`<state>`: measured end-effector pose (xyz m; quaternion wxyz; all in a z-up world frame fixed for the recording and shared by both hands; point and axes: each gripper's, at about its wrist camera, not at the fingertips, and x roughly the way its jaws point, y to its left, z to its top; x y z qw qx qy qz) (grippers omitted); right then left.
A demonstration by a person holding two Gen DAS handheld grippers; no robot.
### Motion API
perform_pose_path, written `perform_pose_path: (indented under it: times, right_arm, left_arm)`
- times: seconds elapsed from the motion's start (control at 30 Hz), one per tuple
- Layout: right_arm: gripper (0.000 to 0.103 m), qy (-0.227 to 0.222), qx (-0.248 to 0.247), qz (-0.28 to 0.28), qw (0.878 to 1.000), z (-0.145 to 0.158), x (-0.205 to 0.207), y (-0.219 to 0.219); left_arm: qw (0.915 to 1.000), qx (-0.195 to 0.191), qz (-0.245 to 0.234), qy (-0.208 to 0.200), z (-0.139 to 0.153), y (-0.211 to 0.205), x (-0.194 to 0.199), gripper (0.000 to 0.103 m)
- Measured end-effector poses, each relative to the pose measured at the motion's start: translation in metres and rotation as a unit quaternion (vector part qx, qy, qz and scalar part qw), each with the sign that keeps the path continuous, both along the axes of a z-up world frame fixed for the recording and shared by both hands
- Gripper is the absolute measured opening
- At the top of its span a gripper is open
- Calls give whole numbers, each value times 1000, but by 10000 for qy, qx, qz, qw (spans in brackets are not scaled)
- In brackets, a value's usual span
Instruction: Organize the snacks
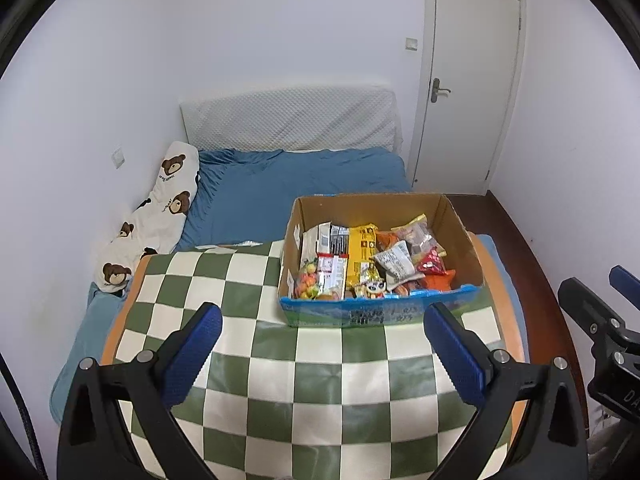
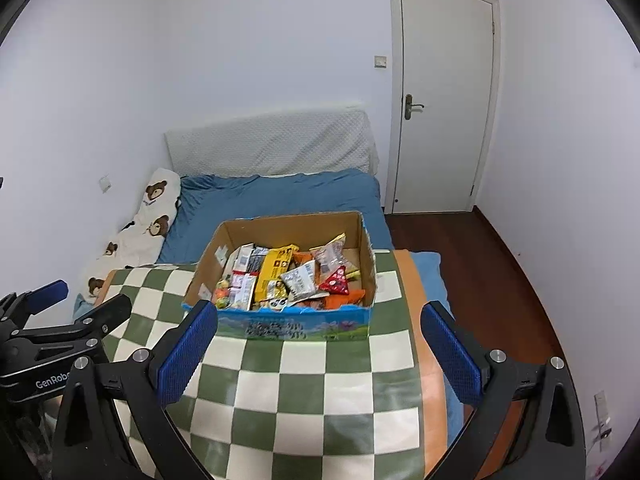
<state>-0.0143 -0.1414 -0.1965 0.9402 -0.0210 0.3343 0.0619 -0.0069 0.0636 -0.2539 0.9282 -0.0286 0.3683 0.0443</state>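
Note:
A cardboard box (image 1: 466,236) with a blue printed front stands on a green-and-white checkered cloth (image 1: 280,380) on the bed. It holds several snack packets, among them a yellow packet (image 1: 362,252), a red packet (image 1: 432,264) and a bag of coloured sweets (image 1: 308,284). The box also shows in the right wrist view (image 2: 370,264). My left gripper (image 1: 323,320) is open and empty, held above the cloth in front of the box. My right gripper (image 2: 319,320) is open and empty, also in front of the box, to the right of the left one.
A blue sheet (image 1: 280,184) covers the bed behind the cloth. A bear-print pillow (image 1: 160,208) lies along the left wall. A white padded headboard (image 1: 288,120) stands at the back. A closed white door (image 2: 440,96) and dark wooden floor (image 2: 500,280) are to the right.

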Motion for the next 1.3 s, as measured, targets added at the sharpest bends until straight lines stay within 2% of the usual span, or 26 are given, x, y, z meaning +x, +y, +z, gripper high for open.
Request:
perform_pose_path:
  times: [0.23, 0.4, 0.57, 0.87, 1.3]
  right_arm:
    - [103, -11, -53, -136, 9999, -8, 34, 1]
    - [103, 70, -122, -209, 9997, -17, 52, 1]
    - [103, 277, -183, -261, 9991, -31, 71, 0]
    - [103, 588, -278, -285, 9975, -54, 95, -3]
    - [103, 714, -347, -333, 9963, -67, 103, -4]
  left_arm:
    - [10000, 40, 45, 70, -8, 0, 29, 103]
    - [9993, -56, -28, 371, -21, -1, 48, 103]
    - [9978, 50, -94, 649, -36, -7, 67, 103]
    - [9972, -11, -107, 744, -47, -10, 81, 103]
    - [9975, 10, -69, 699, -48, -11, 86, 103]
